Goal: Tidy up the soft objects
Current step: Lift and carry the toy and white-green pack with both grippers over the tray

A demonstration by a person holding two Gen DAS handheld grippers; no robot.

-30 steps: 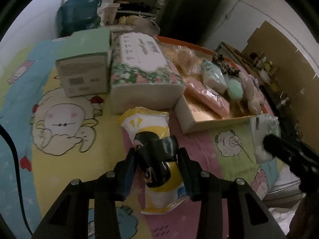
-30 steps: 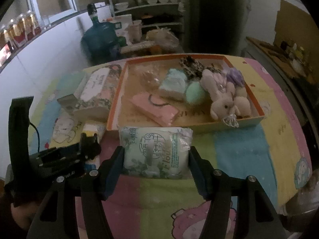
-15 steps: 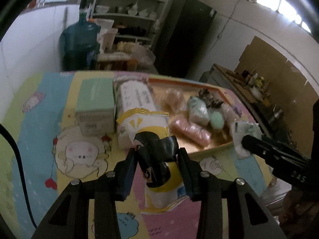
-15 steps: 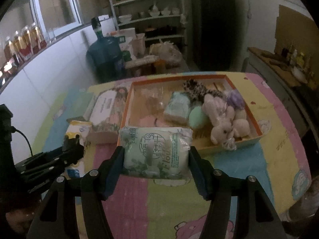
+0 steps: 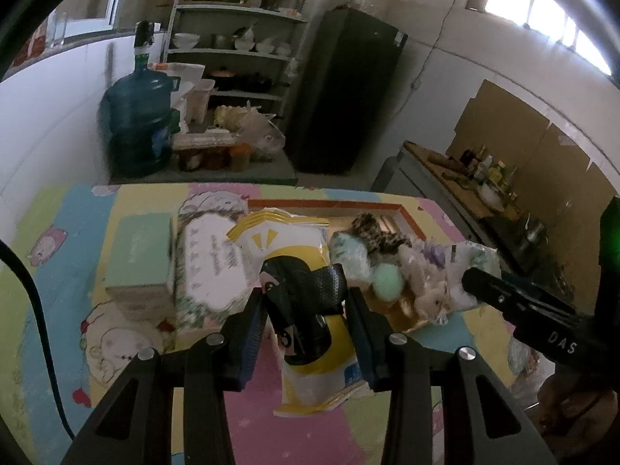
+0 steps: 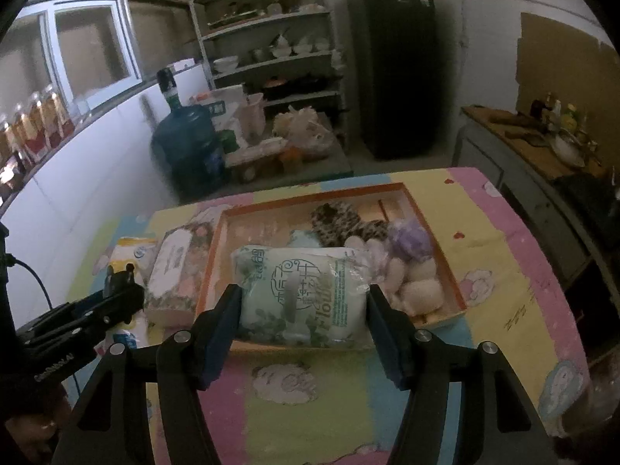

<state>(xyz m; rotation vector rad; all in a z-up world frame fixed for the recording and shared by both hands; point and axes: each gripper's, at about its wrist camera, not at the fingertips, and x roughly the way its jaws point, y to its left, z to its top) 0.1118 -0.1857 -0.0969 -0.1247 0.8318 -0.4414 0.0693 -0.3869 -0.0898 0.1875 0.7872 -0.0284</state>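
My left gripper [image 5: 304,310] is shut on a yellow and white soft pack [image 5: 298,244], pinched at its dark middle and lifted above the table. In the right wrist view that pack [image 6: 130,248] and the left gripper [image 6: 116,286] hang at the left. My right gripper [image 6: 304,310] is shut on a pale green tissue pack [image 6: 302,290], held in the air in front of the orange-rimmed tray [image 6: 449,271]. In the tray lie a leopard-print plush [image 6: 348,224], a purple one [image 6: 407,240] and cream ones [image 6: 418,283]. The right gripper [image 5: 503,294] also reaches in from the right of the left wrist view.
A floral tissue pack [image 5: 209,259] and a green box [image 5: 139,255] stand left of the tray on the cartoon-print mat [image 6: 503,271]. A blue water jug [image 6: 186,151], shelves [image 6: 271,38] and a dark fridge [image 6: 395,77] stand beyond. A cluttered counter [image 6: 534,139] lies to the right.
Both grippers have risen with their packs still held. The table now looks lower and farther off, and more of the room behind it shows.
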